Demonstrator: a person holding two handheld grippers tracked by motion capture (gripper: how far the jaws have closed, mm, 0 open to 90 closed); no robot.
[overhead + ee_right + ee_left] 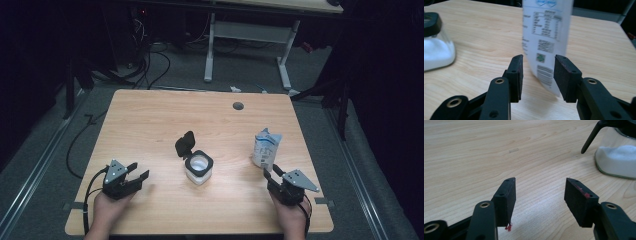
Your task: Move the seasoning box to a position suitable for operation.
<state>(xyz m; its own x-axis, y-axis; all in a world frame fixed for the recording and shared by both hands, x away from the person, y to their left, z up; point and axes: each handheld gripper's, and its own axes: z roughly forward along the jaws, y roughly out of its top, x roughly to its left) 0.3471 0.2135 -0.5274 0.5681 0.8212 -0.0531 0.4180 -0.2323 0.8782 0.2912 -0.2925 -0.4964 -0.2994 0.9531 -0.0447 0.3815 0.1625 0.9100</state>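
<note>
Pouch upright, right of frame centre, just beyond right gripper; jaws apart, nothing clamped. Left gripper lower left, jaws spread, empty. Open-lidded jar at centre.

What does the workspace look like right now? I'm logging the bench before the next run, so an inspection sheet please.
Surface: wooden table, with a round hole near the far edge.
Job's things: white pouch standing upright; clear jar of white powder, its black lid flipped open.
Clutter: nothing seen.
Grippers: left claw open, nothing between its jaws; right claw open, the pouch just ahead of its jaws.
Cables: one trails from each gripper; more lie on the floor beyond the table.
Surroundings: dark room, grey floor, white desk frame behind.
</note>
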